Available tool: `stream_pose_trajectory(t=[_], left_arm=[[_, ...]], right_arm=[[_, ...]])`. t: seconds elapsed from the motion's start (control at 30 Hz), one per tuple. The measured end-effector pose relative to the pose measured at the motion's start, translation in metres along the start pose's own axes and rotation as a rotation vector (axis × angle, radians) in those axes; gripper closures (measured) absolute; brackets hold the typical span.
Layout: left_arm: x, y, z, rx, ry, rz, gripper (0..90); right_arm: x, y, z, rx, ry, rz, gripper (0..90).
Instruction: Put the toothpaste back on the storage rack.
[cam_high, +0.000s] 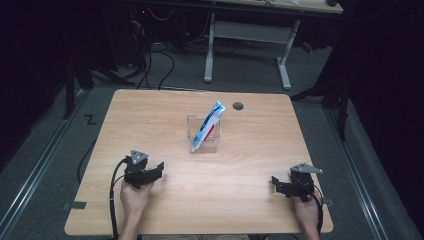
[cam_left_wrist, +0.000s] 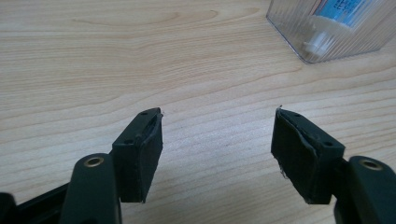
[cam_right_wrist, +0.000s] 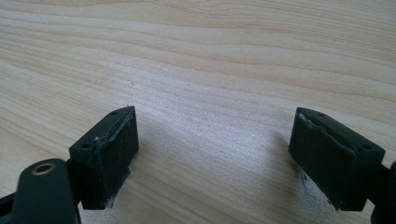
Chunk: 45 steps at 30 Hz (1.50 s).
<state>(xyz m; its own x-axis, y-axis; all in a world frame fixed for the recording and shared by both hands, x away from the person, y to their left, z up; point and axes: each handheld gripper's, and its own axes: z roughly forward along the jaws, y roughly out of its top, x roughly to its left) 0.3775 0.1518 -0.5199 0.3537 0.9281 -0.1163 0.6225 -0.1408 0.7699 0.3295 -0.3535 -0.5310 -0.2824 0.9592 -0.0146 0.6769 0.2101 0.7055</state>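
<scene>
A blue and white toothpaste tube stands cap down, leaning right, in a clear plastic box at the middle of the wooden table. My left gripper rests near the front left, open, nothing between its jaws. In the left gripper view the gripper points at bare wood, with the clear box and the tube's white cap at the top right. My right gripper sits near the front right, open and empty; in the right gripper view it hovers over bare wood.
A dark round hole is in the table near its far edge. Beyond the table stand a white desk frame and cables on the grey floor. Dark metal rails run along both sides.
</scene>
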Motion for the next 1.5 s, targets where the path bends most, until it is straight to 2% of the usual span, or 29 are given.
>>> stream_pose_trajectory(t=[0.27,0.83,0.93,1.5], left_arm=[[-0.006,0.000,0.006,-0.001,0.019,0.022,34.3],[-0.014,-0.003,0.017,0.035,0.045,0.072,34.2],[-0.016,-0.005,0.020,0.053,0.056,0.094,34.1],[-0.015,-0.006,0.020,0.052,0.070,0.083,30.0]], right_arm=[[0.000,0.000,0.000,0.000,0.000,0.000,15.7],[0.000,0.000,0.000,0.000,0.000,0.000,15.7],[0.000,0.000,0.000,0.000,0.000,0.000,15.7],[0.000,0.000,0.000,0.000,-0.001,0.000,15.7]])
